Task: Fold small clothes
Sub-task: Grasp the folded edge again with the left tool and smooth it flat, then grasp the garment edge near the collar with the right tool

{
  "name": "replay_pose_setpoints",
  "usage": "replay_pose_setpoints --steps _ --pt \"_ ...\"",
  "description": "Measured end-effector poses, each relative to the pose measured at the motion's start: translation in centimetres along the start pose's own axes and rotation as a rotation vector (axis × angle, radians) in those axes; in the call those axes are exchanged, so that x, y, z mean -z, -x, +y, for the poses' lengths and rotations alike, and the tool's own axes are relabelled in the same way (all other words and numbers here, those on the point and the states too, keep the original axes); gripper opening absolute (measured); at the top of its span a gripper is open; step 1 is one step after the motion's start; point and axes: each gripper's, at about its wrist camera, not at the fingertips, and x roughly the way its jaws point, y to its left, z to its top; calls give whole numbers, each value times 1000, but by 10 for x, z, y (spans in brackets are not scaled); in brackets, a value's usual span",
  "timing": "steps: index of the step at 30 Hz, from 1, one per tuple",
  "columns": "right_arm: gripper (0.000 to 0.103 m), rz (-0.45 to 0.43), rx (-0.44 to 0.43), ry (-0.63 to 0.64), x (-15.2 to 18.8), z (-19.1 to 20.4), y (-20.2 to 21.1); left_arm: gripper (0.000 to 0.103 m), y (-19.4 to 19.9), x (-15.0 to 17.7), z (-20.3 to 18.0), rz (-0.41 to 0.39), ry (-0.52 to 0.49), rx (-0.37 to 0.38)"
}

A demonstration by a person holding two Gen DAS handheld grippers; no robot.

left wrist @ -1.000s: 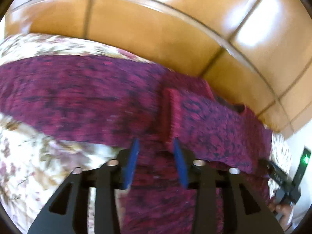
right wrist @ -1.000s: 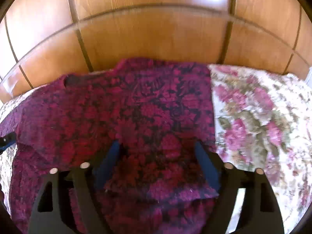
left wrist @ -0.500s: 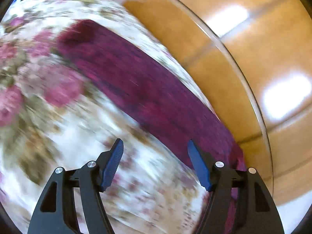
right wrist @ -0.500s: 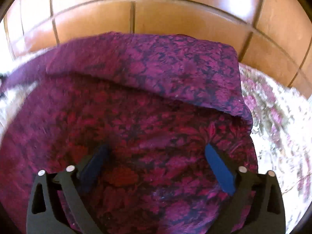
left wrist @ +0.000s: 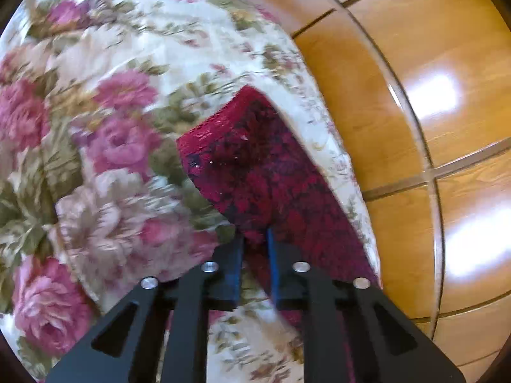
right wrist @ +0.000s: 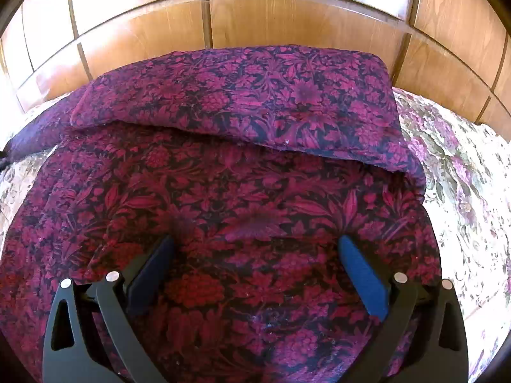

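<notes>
A dark red floral garment (right wrist: 242,198) lies spread on the flowered bed cover, with its far part folded over toward me as a flap (right wrist: 242,102). My right gripper (right wrist: 255,249) is open wide and empty, hovering over the garment's near half. In the left wrist view a sleeve-like strip of the same garment (left wrist: 255,166) lies along the bed's edge. My left gripper (left wrist: 255,239) is shut on the near part of that strip.
The flowered bed cover (left wrist: 95,127) (right wrist: 463,175) lies under the garment. A glossy wooden panelled wall (right wrist: 255,19) (left wrist: 431,111) stands close behind the bed's far edge.
My left gripper swung left to the garment's sleeve, opened, then closed on it. My right gripper opened wider and stayed over the garment as the far flap came into view, folded over.
</notes>
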Motion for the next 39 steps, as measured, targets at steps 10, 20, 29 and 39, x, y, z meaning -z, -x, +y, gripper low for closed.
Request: replay_pose_setpoints --steps 10,20,29,39 --pt "101 -3 3 0 1 2 -2 9 75 117 -159 -24 -540 330" --pt "101 -10 -20 -19 2 -9 1 27 21 330 -240 331 -961 363" --pt "101 -14 -45 -37 2 -21 5 69 38 337 -206 329 -954 366" --pt "77 -57 -354 -202 -75 -14 21 69 55 314 -119 322 -798 274"
